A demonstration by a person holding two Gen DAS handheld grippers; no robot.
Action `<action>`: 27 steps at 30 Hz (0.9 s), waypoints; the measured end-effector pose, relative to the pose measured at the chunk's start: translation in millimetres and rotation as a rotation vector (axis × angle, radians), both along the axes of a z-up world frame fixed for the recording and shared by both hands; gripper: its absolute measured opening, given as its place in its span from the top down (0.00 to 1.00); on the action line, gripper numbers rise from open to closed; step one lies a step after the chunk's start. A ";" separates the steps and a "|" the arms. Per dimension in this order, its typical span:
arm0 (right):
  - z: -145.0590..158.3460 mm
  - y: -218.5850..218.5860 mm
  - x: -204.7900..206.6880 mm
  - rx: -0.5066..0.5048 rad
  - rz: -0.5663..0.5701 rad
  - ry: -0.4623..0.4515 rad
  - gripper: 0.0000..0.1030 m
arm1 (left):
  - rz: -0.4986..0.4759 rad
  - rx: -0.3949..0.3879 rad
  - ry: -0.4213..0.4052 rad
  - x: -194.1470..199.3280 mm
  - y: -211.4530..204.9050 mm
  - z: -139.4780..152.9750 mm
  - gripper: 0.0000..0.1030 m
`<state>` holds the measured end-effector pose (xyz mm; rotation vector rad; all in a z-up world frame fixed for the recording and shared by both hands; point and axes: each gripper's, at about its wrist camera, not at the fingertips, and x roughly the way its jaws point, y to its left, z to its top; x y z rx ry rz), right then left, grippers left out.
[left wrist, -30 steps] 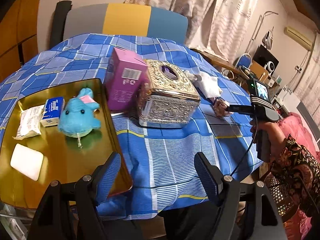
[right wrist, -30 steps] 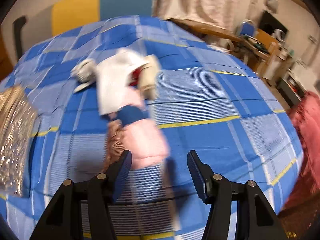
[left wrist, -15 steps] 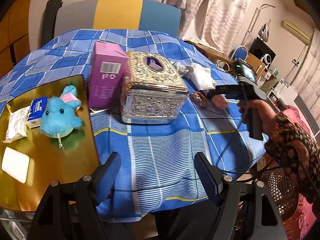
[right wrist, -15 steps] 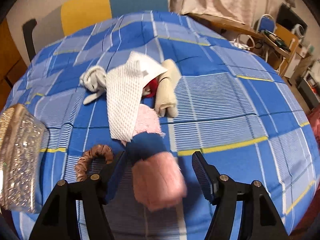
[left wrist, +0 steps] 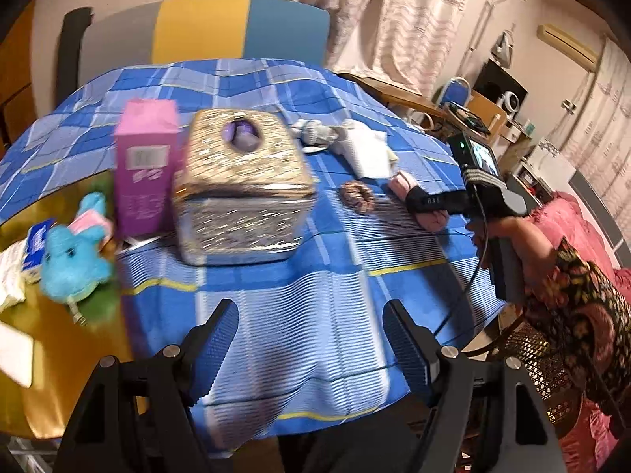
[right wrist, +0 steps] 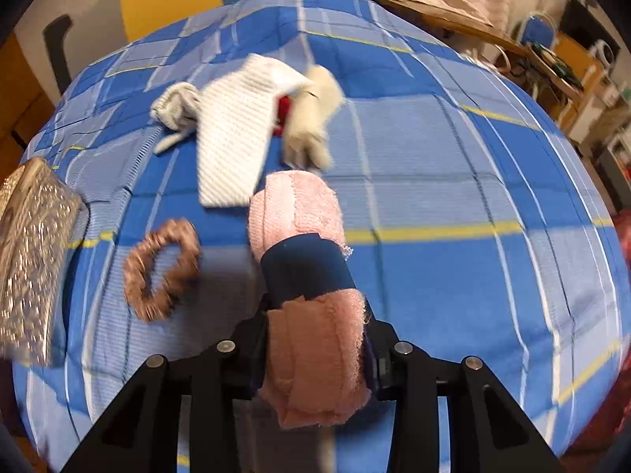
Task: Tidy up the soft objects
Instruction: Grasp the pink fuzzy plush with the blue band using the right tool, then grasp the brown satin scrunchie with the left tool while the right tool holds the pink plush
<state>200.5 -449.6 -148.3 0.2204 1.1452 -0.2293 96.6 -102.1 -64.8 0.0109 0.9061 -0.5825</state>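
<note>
Two tongs are in play: the right tongs (right wrist: 315, 339) are clenched around a rolled pink towel (right wrist: 311, 276) with a dark blue band, gripping it near its lower half, over the blue checked worktop (right wrist: 453, 165). Just left of the roll lies a brown scrunchie (right wrist: 161, 268); beyond it sit a white knitted cloth (right wrist: 236, 138), a grey sock (right wrist: 173, 106) and a cream glove (right wrist: 315, 122) close together. The left tongs (left wrist: 311, 339) hang released above the near edge of the worktop. Ahead of them stand a glittery tissue box (left wrist: 242, 189) and a purple carton (left wrist: 146, 165), with a blue plush toy (left wrist: 73, 252) on a gold tray (left wrist: 59, 339) to the left.
</note>
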 end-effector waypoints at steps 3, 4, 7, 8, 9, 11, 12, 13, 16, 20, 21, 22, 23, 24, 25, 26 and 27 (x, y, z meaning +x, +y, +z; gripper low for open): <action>-2.0 -8.7 -15.4 0.029 -0.036 -0.020 0.62 | -0.035 0.015 -0.009 4.3 -25.2 3.3 0.26; -2.6 -10.9 -17.5 0.042 -0.050 -0.034 0.62 | -0.046 0.022 -0.012 6.3 -33.6 3.8 0.26; -0.5 -18.2 -19.2 0.069 -0.091 -0.032 0.62 | -0.067 0.049 -0.020 18.3 -64.6 7.5 0.26; 0.0 -18.5 -18.0 0.060 -0.097 -0.027 0.62 | -0.071 0.055 -0.025 23.5 -76.1 9.3 0.26; -0.5 -19.3 -18.3 0.044 -0.096 -0.022 0.62 | -0.071 0.057 -0.032 29.2 -86.8 11.3 0.26; -0.6 -20.2 -19.0 0.034 -0.091 -0.015 0.62 | -0.086 0.070 -0.044 40.6 -108.1 12.5 0.25; 0.0 -20.8 -19.0 0.035 -0.091 -0.012 0.62 | -0.098 0.084 -0.045 47.1 -119.5 11.7 0.25; 0.3 -21.8 -19.4 0.039 -0.095 -0.009 0.62 | -0.109 0.090 -0.037 53.6 -128.6 9.7 0.25; 0.2 -26.1 -19.5 0.062 -0.102 -0.003 0.62 | -0.132 0.129 0.015 82.2 -159.2 -3.1 0.25; -0.4 -30.4 -18.5 0.084 -0.105 0.002 0.62 | -0.111 0.202 0.043 123.5 -186.0 -25.8 0.25; -1.2 -30.5 -19.1 0.089 -0.107 0.001 0.62 | -0.101 0.217 0.048 131.0 -189.8 -30.6 0.25; -2.2 -32.0 -18.6 0.096 -0.111 0.001 0.62 | -0.096 0.230 0.061 139.2 -194.0 -36.8 0.25; -2.2 -33.0 -18.5 0.104 -0.115 -0.001 0.62 | -0.099 0.236 0.079 145.1 -198.2 -43.0 0.25; -2.4 -33.2 -18.6 0.108 -0.118 -0.001 0.62 | -0.096 0.247 0.093 151.3 -202.0 -49.3 0.25; -2.3 -33.5 -18.8 0.112 -0.121 -0.002 0.62 | -0.095 0.255 0.096 154.2 -204.6 -52.8 0.25; -2.3 -33.8 -18.9 0.118 -0.124 -0.002 0.62 | -0.101 0.267 0.098 157.6 -208.3 -58.5 0.25; -2.3 -34.9 -19.2 0.128 -0.130 -0.004 0.62 | -0.104 0.296 0.096 161.5 -212.9 -66.2 0.25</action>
